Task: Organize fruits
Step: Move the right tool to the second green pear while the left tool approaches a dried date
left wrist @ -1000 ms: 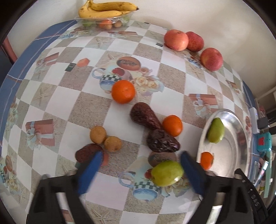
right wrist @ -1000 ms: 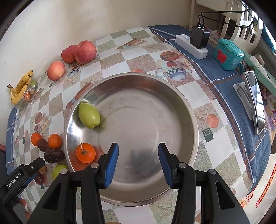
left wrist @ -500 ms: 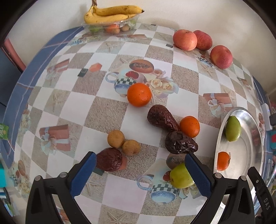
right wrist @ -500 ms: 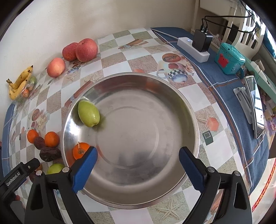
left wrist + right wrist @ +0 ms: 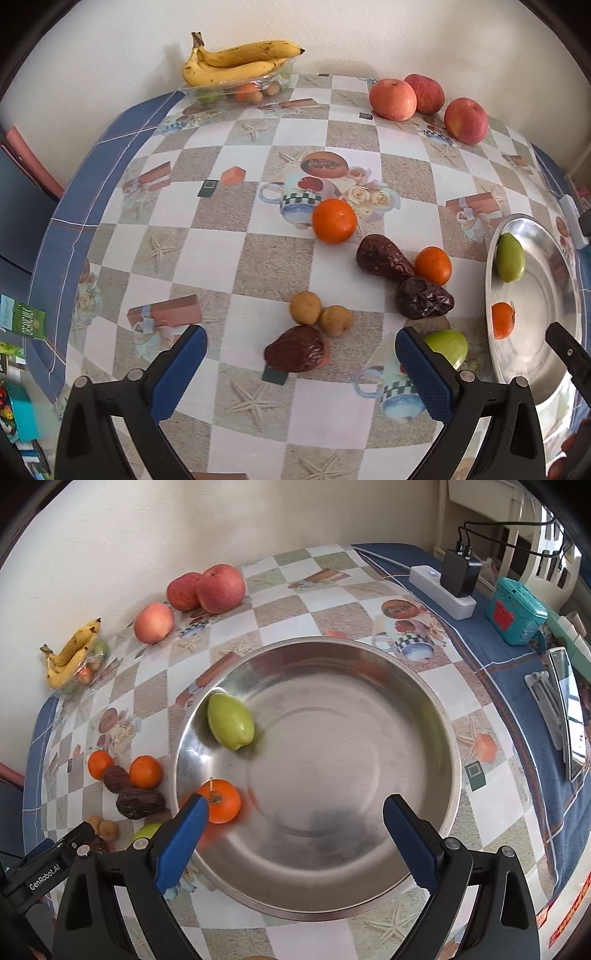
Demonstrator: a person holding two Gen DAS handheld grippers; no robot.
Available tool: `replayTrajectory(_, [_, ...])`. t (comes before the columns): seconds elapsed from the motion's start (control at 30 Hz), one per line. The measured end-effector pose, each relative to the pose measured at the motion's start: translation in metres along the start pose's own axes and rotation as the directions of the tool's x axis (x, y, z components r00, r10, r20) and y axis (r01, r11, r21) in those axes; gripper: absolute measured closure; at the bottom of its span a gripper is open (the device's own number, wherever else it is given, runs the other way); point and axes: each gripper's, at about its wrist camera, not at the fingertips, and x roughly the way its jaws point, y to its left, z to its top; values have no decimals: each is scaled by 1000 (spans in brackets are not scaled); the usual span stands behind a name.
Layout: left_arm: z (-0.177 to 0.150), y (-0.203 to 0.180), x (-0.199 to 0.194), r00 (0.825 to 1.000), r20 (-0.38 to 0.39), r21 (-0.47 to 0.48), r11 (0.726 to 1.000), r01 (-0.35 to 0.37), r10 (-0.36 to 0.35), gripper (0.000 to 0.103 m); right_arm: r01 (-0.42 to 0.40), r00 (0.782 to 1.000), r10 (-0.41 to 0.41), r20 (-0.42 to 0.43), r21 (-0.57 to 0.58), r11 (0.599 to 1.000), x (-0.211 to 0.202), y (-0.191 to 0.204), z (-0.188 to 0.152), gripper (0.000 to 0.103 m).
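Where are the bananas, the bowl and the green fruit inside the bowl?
bananas (image 5: 236, 62), left wrist view, middle of bunch
bowl (image 5: 369, 849), right wrist view, bare inner wall
green fruit (image 5: 231, 722), right wrist view, its middle

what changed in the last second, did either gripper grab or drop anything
Both grippers opened wide and neither holds anything. The left gripper drew back from the green fruit, which lies on the table by its right finger. The right gripper, half closed before, opened over the bowl. The green fruit and orange in the bowl, and the fruit on the table, stayed put.
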Motion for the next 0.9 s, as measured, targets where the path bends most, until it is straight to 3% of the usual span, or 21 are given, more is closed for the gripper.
replayTrajectory(0.33, [1,51,-6,998,26,-137,989,54,-51,0,-15,1000,15,-3,-72,997,-1,18,-10,7])
replayTrajectory(0.57, [5,75,-2,995,29,-207,974,96,-92,0,-93,996,92,-12,-134,987,-4,46,-19,7])
replayTrajectory(0.9, [-4,76,25,976,-91,-294,941,164,-199,1,-217,976,202,-83,-267,939,2,110,-37,8])
